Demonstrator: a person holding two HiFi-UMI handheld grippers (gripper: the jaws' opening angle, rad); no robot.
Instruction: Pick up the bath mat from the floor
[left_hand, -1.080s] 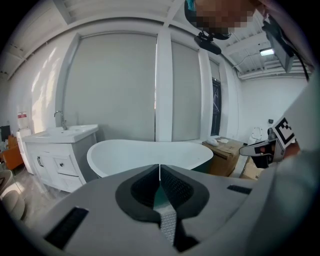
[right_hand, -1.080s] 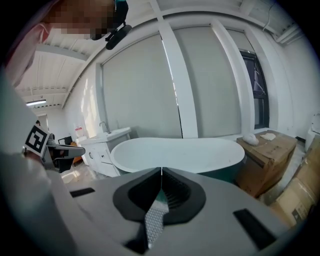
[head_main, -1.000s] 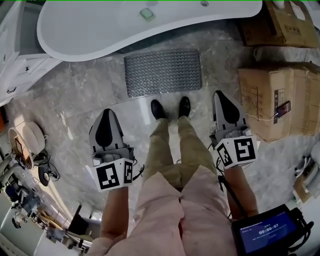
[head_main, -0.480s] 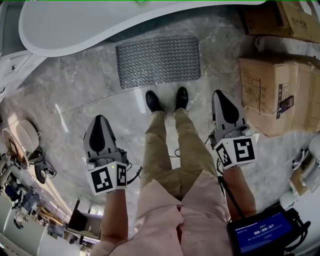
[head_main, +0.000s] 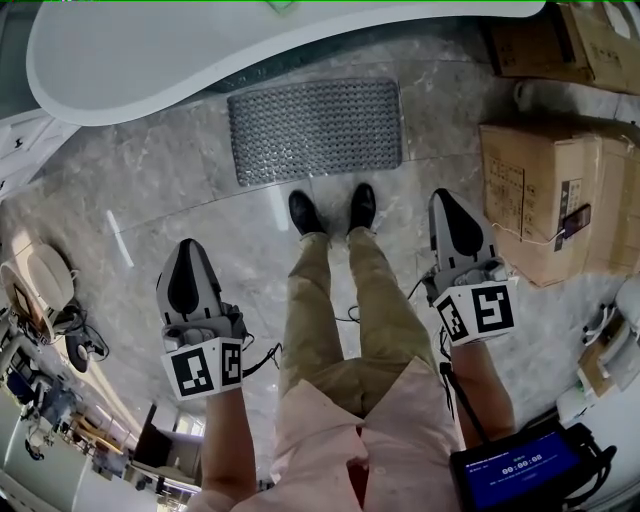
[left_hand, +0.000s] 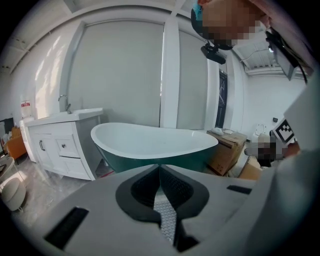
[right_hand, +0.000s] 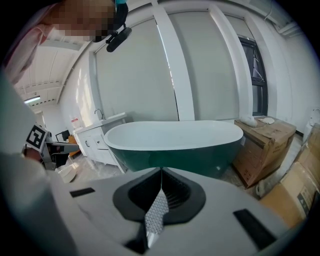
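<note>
Nearest me, at the lower right of the head view, a dark tablet with a blue lit screen (head_main: 522, 468) hangs at the person's side, out of the working area. Above it in the frame, the left gripper (head_main: 188, 248) and the right gripper (head_main: 446, 200) flank the legs, one on each side and well apart, both angled down toward the grey marble floor (head_main: 160, 180). In each gripper view the jaws are pressed together with nothing between them, so I judge this to be a carrying posture on the way to a reach, not a grasp. The pair of black shoes (head_main: 332, 210) stands at frame centre, toes just short of the grey, bumpy-textured rectangular bath mat (head_main: 315, 130). The mat lies flat on the floor in the upper middle of the frame, its far edge close under the white oval freestanding bathtub with a dark green outer shell (head_main: 200, 60), where someone stepping out would land. Neither gripper touches it. Brown cardboard boxes (head_main: 545, 190) crowd the right edge, so I would approach the near edge from straight on. Both jaws must open before either can pinch that edge.
</note>
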